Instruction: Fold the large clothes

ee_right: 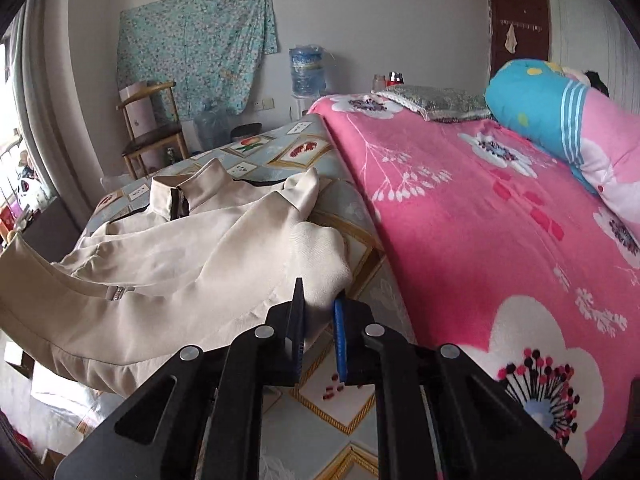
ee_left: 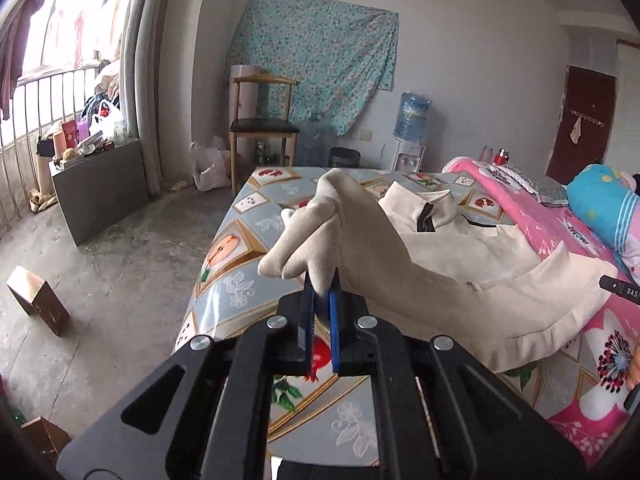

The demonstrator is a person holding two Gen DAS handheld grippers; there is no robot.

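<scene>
- The cream jacket [ee_left: 472, 264] lies across the patterned surface [ee_left: 236, 240], filling the centre and right of the left wrist view; its collar [ee_left: 416, 200] sits toward the upper centre of that frame.
- The left gripper [ee_left: 322, 300], at lower centre of its frame, has its 2 fingers [ee_left: 334, 320] clamped on the ribbed cuff [ee_left: 304, 236] of a sleeve, which bunches up above the blue pads.
- In the right wrist view the right gripper [ee_right: 318, 312] at lower centre has its fingers pinched on the other sleeve end [ee_right: 320, 256], cloth caught between them.
- A pink floral bedspread [ee_right: 480, 220] fills the right half of that frame, touching the surface's edge.
- A wooden chair [ee_left: 262, 120] stands in the upper centre of the left view, near a water dispenser [ee_left: 412, 128].
</scene>
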